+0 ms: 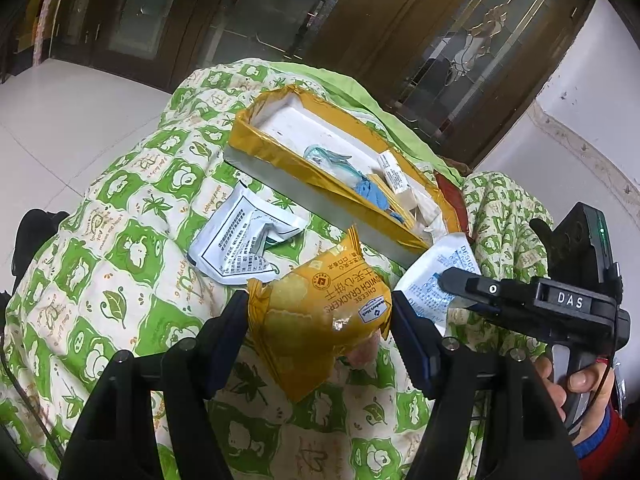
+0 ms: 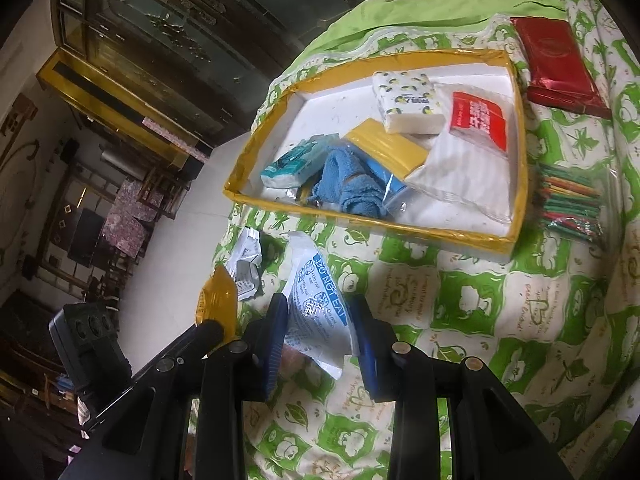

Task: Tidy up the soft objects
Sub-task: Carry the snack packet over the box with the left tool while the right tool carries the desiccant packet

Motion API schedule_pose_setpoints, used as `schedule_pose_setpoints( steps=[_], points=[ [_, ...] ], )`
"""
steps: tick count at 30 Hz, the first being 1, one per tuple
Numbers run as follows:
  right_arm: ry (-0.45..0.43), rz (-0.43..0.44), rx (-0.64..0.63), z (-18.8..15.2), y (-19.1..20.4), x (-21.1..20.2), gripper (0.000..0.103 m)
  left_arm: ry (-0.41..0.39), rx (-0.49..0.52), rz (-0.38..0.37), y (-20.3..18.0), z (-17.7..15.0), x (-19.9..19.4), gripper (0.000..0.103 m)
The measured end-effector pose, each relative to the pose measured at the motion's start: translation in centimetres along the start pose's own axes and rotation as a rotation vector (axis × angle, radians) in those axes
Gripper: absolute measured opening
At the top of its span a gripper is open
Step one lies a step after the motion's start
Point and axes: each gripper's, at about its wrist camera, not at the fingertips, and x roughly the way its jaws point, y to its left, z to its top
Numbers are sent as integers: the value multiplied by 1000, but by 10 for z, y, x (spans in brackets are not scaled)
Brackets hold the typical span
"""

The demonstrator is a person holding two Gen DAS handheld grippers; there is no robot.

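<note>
My left gripper (image 1: 320, 320) is shut on a yellow cheese cracker packet (image 1: 320, 312), held above the green-patterned quilt (image 1: 120, 260). My right gripper (image 2: 320, 328) is shut on a white desiccant sachet (image 2: 320, 312) marked "DO NOT EAT"; the sachet also shows in the left wrist view (image 1: 432, 280). The two grippers are side by side, just in front of the yellow-edged tray (image 2: 256, 196), which holds tissue packs, a blue cloth (image 2: 348, 188) and other soft packs. A crumpled white packet (image 1: 240, 240) lies on the quilt near the tray.
A red pack (image 2: 560, 68) and a bundle of coloured sticks (image 2: 568, 208) lie on the quilt right of the tray. Wooden glass-door cabinets (image 1: 440, 40) stand behind. White tiled floor (image 1: 60, 120) lies beyond the quilt's left edge.
</note>
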Motion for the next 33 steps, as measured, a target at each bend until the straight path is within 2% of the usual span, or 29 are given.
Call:
schedule_pose_setpoints(
  steps=[10, 17, 33],
  points=[
    [-48, 12, 30, 14, -5, -19, 35, 18, 12, 23, -1, -3, 0, 69],
    [-122, 4, 55, 29, -14, -41, 35, 31, 35, 43, -5, -4, 2, 69],
    [-194, -7, 163, 42, -41, -69, 35, 38, 38, 46, -5, -4, 3, 69]
  ],
)
